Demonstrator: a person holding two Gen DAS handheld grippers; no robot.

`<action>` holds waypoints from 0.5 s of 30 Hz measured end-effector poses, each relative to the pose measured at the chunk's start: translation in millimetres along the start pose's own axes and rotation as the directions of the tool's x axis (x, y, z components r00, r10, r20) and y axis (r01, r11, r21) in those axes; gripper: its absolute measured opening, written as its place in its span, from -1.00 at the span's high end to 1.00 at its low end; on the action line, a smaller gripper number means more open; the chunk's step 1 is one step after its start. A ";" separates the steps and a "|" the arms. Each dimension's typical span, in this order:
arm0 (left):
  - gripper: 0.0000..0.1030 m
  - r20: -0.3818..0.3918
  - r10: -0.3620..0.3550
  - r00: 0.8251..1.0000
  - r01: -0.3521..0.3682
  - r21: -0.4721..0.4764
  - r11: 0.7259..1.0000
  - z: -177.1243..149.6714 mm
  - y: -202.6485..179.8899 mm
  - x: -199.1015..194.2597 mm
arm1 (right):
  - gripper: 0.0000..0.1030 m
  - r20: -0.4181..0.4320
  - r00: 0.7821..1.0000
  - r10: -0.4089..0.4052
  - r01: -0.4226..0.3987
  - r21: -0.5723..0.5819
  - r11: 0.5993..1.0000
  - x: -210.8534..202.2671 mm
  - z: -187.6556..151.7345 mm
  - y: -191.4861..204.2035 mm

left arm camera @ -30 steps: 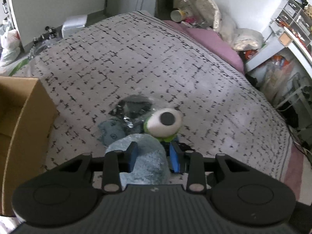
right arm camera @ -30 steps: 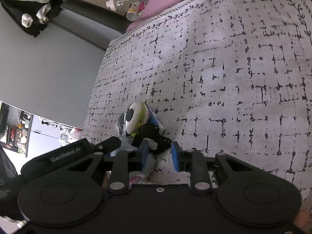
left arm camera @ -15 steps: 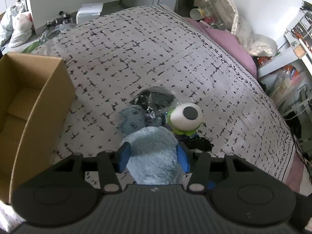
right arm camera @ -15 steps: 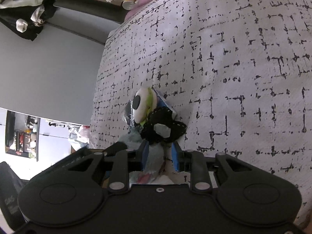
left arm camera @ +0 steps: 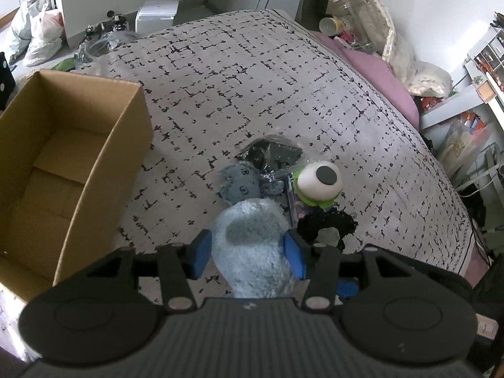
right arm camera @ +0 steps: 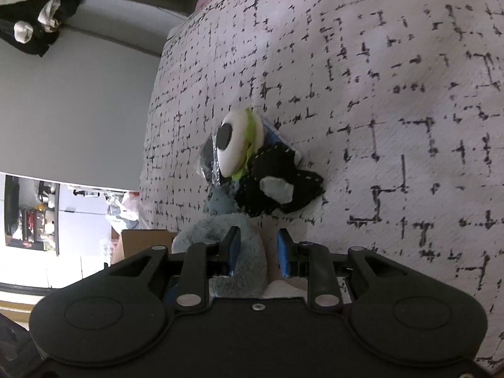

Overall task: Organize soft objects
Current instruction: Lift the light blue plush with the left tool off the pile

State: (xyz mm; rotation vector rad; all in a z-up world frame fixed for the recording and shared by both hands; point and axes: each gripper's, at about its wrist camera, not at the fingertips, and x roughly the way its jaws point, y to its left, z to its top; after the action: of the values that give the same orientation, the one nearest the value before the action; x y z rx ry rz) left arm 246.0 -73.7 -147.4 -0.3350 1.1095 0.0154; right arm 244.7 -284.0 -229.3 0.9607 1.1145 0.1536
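Note:
A fluffy light-blue slipper lies on the patterned bedspread. My left gripper is open with its blue pads either side of the slipper. My right gripper is shut on the slipper's edge. Beyond lie a green plush with a big white eye, a black felt piece, a grey-blue felt piece and a clear bag of dark items. The plush and black felt also show in the right wrist view.
An open cardboard box stands on the bed to the left. A pink pillow and clutter line the bed's far right edge. Bags and a white box sit on the floor beyond the bed.
My left gripper has opened wider and pulled back and up, so the box shows more. My right gripper has closed on the slipper's edge.

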 end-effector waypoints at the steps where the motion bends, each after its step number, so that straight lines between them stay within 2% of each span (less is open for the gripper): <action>1: 0.03 -0.001 0.001 1.000 -0.001 0.000 1.000 -0.6 1.1 -0.3 | 0.50 -0.003 1.000 0.010 -0.010 0.003 1.000 0.9 -0.9 0.6; 7: 0.03 -0.011 -0.004 1.000 0.003 -0.014 1.000 -3.0 7.2 -1.4 | 0.54 -0.039 0.999 0.023 -0.023 0.004 1.000 10.1 -5.2 3.9; 11: 0.03 0.037 0.002 0.999 -0.002 -0.003 1.000 2.1 7.8 -7.0 | 0.62 -0.064 0.997 0.042 -0.043 -0.015 0.999 12.1 -9.7 8.2; 15: 0.03 0.027 -0.004 1.000 0.005 -0.020 1.000 11.7 9.0 -0.2 | 0.63 -0.066 0.997 0.044 -0.045 -0.012 0.999 11.6 -10.0 8.4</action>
State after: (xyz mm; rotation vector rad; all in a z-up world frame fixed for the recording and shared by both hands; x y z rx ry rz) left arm 254.5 -61.9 -144.8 -0.3547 1.0821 0.0273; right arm 244.9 -266.8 -232.3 0.9743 1.1514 0.2303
